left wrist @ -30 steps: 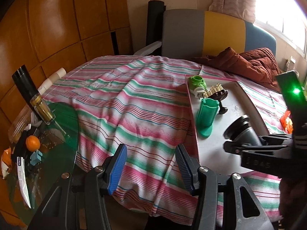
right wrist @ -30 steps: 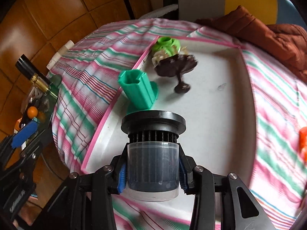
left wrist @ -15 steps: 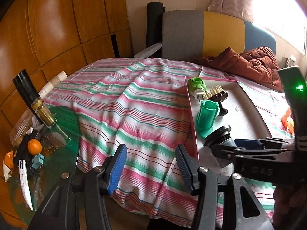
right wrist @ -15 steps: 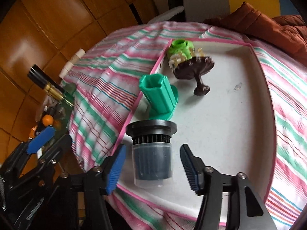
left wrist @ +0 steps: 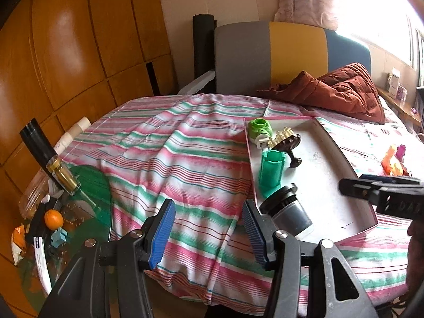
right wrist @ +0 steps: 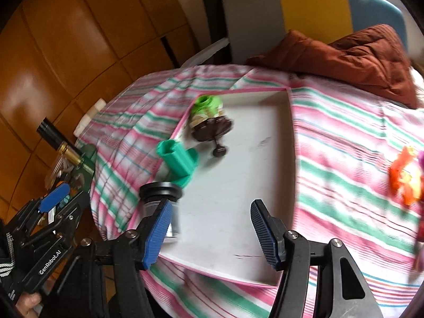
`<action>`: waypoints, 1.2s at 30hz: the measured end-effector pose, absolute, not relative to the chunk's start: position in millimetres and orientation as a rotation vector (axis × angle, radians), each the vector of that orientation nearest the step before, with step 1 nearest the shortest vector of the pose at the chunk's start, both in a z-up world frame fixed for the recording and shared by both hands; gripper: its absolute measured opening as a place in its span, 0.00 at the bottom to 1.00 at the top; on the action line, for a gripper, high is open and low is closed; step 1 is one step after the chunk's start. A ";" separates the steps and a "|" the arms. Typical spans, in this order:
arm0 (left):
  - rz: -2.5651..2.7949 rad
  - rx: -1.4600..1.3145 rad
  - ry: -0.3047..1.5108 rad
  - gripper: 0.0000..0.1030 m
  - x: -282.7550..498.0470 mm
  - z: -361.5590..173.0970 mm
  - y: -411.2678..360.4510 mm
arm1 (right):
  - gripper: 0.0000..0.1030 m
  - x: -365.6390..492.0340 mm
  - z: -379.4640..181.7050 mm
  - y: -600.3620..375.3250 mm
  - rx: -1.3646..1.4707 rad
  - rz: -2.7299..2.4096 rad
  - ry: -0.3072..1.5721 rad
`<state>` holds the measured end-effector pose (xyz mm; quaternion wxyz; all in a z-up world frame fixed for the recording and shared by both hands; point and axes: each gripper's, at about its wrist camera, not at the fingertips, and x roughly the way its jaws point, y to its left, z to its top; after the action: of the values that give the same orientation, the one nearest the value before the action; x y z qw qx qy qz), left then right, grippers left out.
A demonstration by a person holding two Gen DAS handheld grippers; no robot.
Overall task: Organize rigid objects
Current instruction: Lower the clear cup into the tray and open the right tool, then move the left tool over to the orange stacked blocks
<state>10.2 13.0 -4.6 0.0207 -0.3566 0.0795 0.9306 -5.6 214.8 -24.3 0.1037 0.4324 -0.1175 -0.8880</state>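
A white tray with a pink rim [left wrist: 326,182] [right wrist: 238,212] lies on the striped cloth. In it stand a black-capped grey filter canister [left wrist: 288,212] [right wrist: 160,198] at the near left corner, a green holder [left wrist: 271,172] [right wrist: 179,160], a brown stemmed piece [left wrist: 288,143] [right wrist: 212,132] and a lime green piece [left wrist: 259,128] [right wrist: 206,106]. My right gripper [right wrist: 210,232] is open and empty over the tray's near edge, to the right of the canister. My left gripper [left wrist: 208,232] is open and empty over the cloth, left of the tray.
Orange and pink toys [left wrist: 394,157] [right wrist: 405,177] lie on the cloth right of the tray. A rust-coloured jacket [left wrist: 339,90] lies at the far side before a chair. A green glass side table [left wrist: 66,212] with a bottle, an orange and clutter stands at left.
My right gripper let go of the filter canister in the tray's near left corner, opened, and swung right and back. My left gripper stayed open and nearly still.
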 end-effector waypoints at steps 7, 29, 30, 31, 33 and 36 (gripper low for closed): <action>2.864 -1.080 0.288 0.52 13.0 -1.2 27.4 | 0.61 8.4 -16.1 262.4 1.266 -2.718 -0.403; 2.699 -1.010 0.381 0.52 6.1 7.4 102.5 | 0.61 78.5 -16.4 453.0 1.396 -3.154 -0.557; 2.686 -1.013 0.384 0.52 5.5 7.0 107.9 | 0.61 81.4 -17.9 460.7 1.391 -3.168 -0.604; 2.673 -1.015 0.388 0.52 5.4 6.7 113.8 | 0.61 85.7 -20.0 471.3 1.383 -3.180 -0.680; 2.652 -1.018 0.392 0.52 5.2 6.2 122.8 | 0.61 89.9 -22.6 485.1 1.377 -3.186 -0.772; 2.616 -1.032 0.389 0.52 3.2 4.2 137.9 | 0.61 93.1 -21.7 496.2 1.382 -3.213 -0.817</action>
<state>3.2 137.9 4.2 0.1505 -0.3594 0.1353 0.9110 93.1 496.2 -21.7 -0.2231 0.3751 -0.2218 -0.8720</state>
